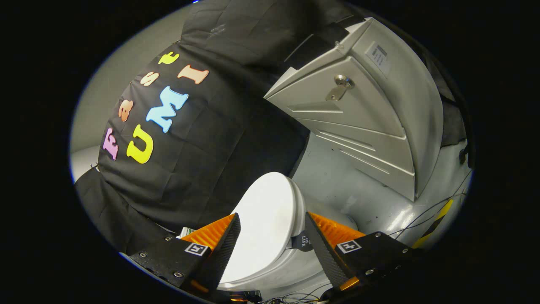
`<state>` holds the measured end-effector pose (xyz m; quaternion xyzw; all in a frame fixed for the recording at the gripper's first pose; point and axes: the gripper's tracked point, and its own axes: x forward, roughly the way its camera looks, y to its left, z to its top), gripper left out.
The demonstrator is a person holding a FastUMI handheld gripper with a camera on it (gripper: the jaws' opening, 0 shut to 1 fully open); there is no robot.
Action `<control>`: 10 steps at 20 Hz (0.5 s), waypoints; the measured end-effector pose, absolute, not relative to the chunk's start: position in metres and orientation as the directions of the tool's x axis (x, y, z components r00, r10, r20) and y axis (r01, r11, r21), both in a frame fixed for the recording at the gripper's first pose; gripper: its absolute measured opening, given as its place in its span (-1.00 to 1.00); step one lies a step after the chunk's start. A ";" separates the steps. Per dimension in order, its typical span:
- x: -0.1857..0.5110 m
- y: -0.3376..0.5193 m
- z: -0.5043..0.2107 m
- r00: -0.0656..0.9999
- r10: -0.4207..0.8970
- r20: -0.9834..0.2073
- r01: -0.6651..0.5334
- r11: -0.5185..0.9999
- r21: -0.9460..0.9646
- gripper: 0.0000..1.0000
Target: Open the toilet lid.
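Observation:
The white toilet lid [265,228] is an oval seen between my two fingers, and it seems to lie down on the seat, whose rim [302,211] shows along its right edge. My gripper [272,215] is open, one finger to each side of the lid and the tips near its far half. Whether either finger touches the lid is unclear. The white bowl [291,264] shows below the lid, close to the fingers' bases. The whole view is rolled to one side.
A grey metal cabinet [379,126] with a key [338,88] in its lock stands beyond the toilet to the right. Grey floor [337,185] lies between them. Thin cables [422,217] and yellow-black tape [436,219] run along the floor. Black cloth wall [202,160] hangs behind the toilet.

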<state>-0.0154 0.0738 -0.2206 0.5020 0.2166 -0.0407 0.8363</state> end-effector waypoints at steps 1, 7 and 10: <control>-0.018 0.075 -0.225 0.899 0.149 -0.412 0.299 0.480 0.825 0.90; -0.024 0.075 -0.246 0.877 0.142 -0.459 0.378 0.386 0.841 0.90; -0.027 0.082 -0.267 0.846 0.172 -0.504 0.429 0.341 0.836 0.89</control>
